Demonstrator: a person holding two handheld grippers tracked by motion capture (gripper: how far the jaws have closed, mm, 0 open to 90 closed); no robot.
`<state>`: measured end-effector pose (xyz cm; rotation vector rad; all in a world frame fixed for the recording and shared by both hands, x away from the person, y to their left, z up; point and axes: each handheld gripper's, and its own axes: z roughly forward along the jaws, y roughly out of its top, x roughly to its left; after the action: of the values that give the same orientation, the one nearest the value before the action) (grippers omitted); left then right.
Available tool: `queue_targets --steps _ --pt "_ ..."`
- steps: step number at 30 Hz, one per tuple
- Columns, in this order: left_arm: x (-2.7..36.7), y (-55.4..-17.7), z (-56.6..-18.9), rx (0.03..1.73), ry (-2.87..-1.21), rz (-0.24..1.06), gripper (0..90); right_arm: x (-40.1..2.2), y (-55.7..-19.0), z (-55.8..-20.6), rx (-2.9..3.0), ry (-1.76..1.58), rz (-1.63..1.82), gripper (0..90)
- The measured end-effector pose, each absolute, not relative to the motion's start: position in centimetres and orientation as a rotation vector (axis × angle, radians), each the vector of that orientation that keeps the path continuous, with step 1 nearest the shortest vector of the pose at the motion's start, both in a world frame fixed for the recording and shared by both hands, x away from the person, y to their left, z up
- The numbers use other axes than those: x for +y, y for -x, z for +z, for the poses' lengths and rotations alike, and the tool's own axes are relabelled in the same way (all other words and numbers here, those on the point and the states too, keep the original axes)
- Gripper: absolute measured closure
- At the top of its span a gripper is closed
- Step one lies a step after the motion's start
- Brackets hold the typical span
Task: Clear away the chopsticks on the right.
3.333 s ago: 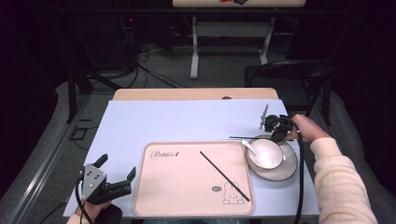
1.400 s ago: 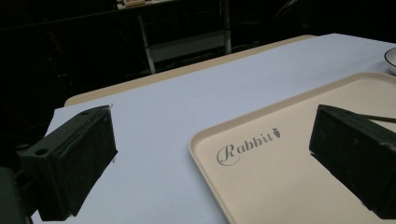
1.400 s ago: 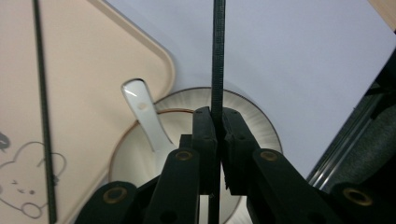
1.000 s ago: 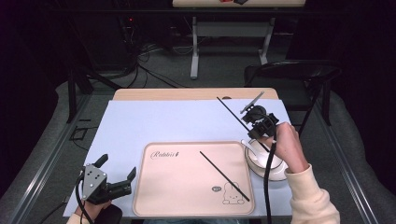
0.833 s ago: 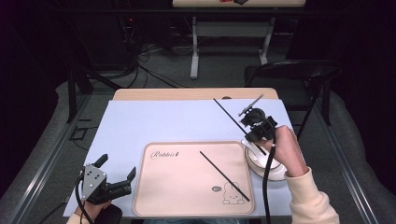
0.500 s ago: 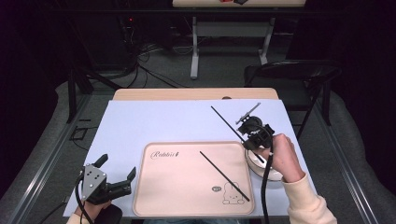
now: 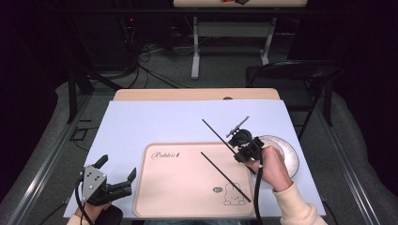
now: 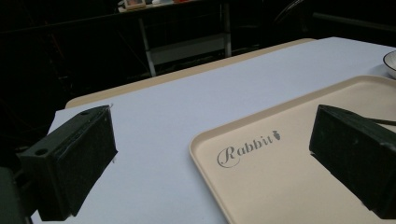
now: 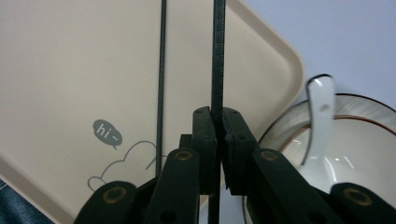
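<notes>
In the high view the right gripper [image 7: 245, 149] and its hand [image 7: 271, 168] cover most of the bowl [image 7: 287, 154], and the spoon is hidden there. In the right gripper view the bowl [image 9: 359, 140] is cut by the right edge – the held chopstick [image 9: 217, 56] runs off the top. In the left gripper view the tray [image 8: 280, 186] is cut off at the bottom edge.

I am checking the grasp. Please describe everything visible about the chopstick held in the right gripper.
The held chopstick is thin, black and straight, finely ridged in the right gripper view. The right gripper is shut on it, pinching it between both pads. It slants above the tray's right edge, roughly parallel to the second chopstick lying on the tray.
</notes>
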<state>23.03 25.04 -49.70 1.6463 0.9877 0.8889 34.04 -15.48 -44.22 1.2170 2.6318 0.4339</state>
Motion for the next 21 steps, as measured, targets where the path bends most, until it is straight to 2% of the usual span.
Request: queue_targets --steps 8,21 --pt "25.1 -23.0 -49.7 0.986 -1.647 0.890 0.2 -14.0 -33.9 -46.9 2.708 -1.201 0.425 85.3" --pt "25.1 -23.0 -49.7 0.987 -1.645 0.891 0.2 -14.5 -33.4 -50.1 2.730 -1.273 0.396 85.3"
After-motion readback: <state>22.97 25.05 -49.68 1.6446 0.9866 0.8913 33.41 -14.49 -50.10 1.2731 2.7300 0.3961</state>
